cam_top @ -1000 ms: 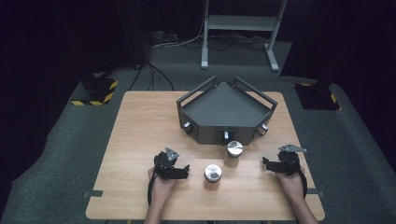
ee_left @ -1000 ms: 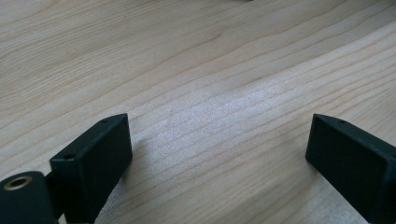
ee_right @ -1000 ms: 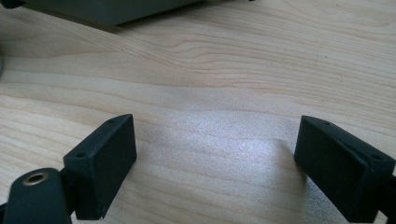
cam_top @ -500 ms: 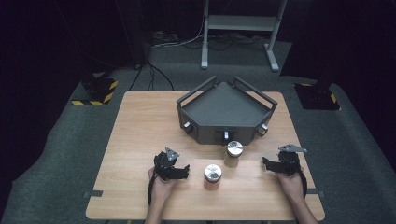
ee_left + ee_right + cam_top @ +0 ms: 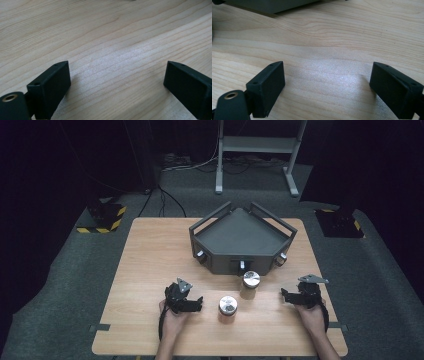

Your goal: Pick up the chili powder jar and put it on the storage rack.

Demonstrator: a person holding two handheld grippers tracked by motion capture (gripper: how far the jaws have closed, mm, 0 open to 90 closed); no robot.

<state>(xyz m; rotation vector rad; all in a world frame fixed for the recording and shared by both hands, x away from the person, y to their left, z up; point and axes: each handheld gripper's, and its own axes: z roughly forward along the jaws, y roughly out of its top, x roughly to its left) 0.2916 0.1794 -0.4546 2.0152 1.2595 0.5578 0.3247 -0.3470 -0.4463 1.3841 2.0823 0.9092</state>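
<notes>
Both grippers rest on the tabletop (image 5: 150, 270), jaws apart and empty. The nearer metal-capped cylinder (image 5: 228, 306) stands upright just ahead of the left gripper (image 5: 196, 303) (clearly the closer one); the second cylinder (image 5: 250, 282) stands toward the right gripper (image 5: 285, 296), well apart.

The right tongs (image 5: 327, 90) gape wide over bare wooden table (image 5: 332, 42), grey tray (image 5: 269, 5) beyond.
</notes>
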